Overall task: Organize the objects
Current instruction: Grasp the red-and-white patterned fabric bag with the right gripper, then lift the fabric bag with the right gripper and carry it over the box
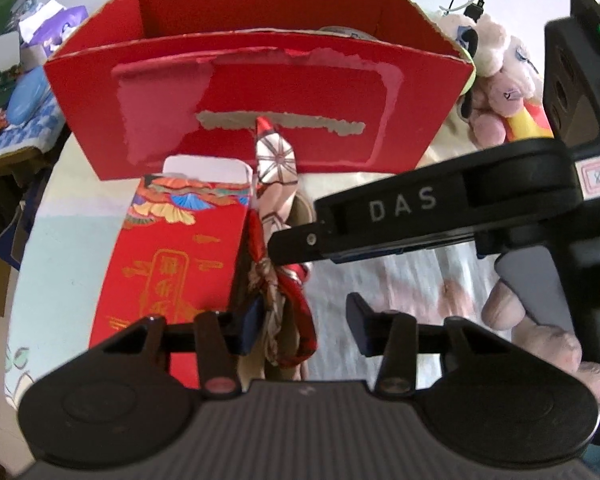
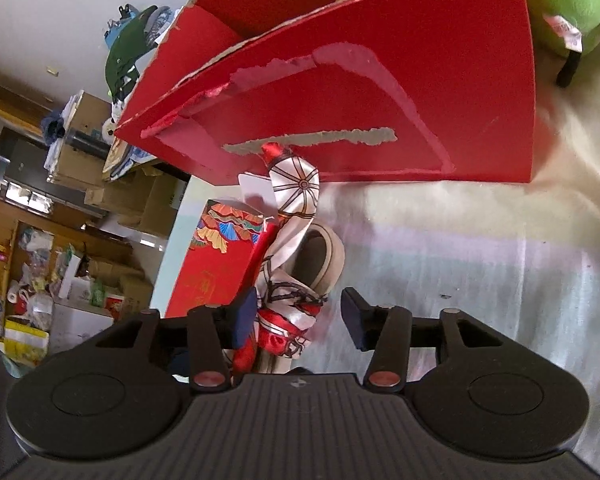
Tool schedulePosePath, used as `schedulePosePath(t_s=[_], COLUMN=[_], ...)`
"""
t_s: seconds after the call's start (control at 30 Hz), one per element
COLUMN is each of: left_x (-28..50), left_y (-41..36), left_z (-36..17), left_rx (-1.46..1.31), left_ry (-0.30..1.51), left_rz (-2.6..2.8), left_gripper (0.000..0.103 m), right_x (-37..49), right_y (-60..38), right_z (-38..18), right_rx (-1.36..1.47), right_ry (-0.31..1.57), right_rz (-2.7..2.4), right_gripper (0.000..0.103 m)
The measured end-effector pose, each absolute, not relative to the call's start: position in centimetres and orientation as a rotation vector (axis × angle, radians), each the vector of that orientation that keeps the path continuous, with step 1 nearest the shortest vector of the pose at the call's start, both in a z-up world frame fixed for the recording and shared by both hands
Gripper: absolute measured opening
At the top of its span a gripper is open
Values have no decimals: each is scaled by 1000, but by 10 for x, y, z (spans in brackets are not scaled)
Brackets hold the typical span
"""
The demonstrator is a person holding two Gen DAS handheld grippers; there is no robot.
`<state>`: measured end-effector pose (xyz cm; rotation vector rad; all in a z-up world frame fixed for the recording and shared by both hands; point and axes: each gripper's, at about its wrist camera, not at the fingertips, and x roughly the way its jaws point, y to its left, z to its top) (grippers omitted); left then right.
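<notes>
A red cardboard box [image 1: 260,92] stands open at the back; it also shows in the right wrist view [image 2: 380,80]. In front of it lie a red patterned packet [image 1: 168,256], a red-and-white patterned scarf [image 1: 276,184] and a roll of tape [image 2: 324,256] partly under the scarf. My left gripper [image 1: 304,324] is open with the scarf's lower end between its fingers. My right gripper [image 2: 300,320] is open around the scarf [image 2: 296,196] too; its finger [image 1: 340,228] reaches in from the right in the left wrist view.
Plush toys [image 1: 496,80] lie right of the box, and a green plush [image 2: 564,0] shows beside it in the right wrist view. The objects rest on a pale cloth [image 2: 460,260]. Cluttered shelves and cartons [image 2: 60,240] stand off to the left.
</notes>
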<state>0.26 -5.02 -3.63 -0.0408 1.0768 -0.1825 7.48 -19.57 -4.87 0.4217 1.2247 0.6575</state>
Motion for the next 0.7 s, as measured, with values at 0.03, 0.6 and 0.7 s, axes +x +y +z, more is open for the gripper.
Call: schedulePosePath(t_s=[0.03, 0.6, 0.7], left_x=[4, 13, 13], left_y=[-51, -62, -70], left_z=[-38, -45, -34], left_rx=[-31, 106, 148], left_ry=[1084, 1139, 1139], left_rz=[-183, -235, -288], left_gripper=[46, 30, 30], right_x=[76, 75, 74], right_y=[-196, -186, -197], right_z=[-49, -56, -51], right_rx=[439, 427, 449], right_ry=[1230, 1301, 1298], right_rz=[671, 633, 616], right_gripper=[52, 42, 42])
